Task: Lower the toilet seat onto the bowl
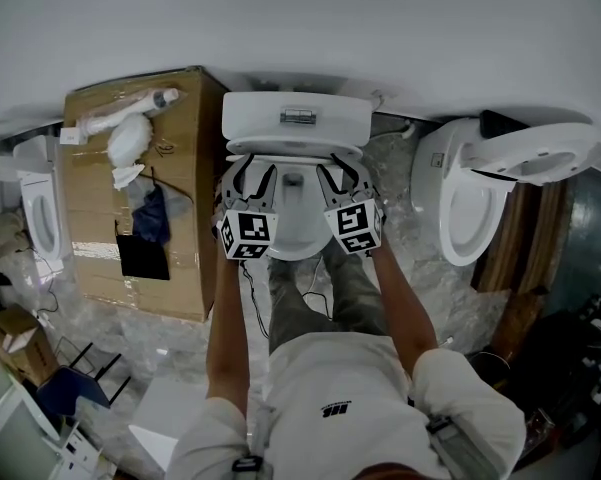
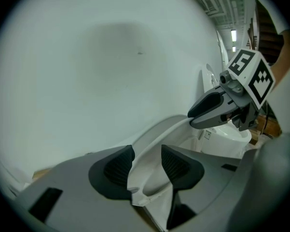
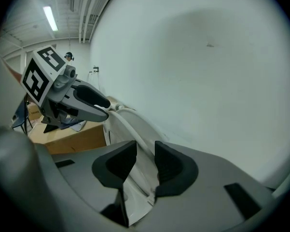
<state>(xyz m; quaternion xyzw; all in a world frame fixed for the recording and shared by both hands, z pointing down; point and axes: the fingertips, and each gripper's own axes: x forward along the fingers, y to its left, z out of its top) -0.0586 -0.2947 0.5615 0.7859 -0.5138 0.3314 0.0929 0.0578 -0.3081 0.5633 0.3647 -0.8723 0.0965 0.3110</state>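
The smooth white toilet seat (image 2: 149, 182) curves between my left gripper's (image 2: 147, 154) spread fingers; my right gripper's (image 3: 145, 153) fingers pinch its rim.

A brown cardboard box (image 1: 90, 258) is crowding the white porcelain toilet (image 1: 296, 118) from the left, a second white toilet (image 1: 458, 203) is leaning close on the right, and the pale wall (image 1: 300, 18) is closing off the back. Only a narrow marbled floor strip (image 1: 405, 183) is lying open between the toilets.
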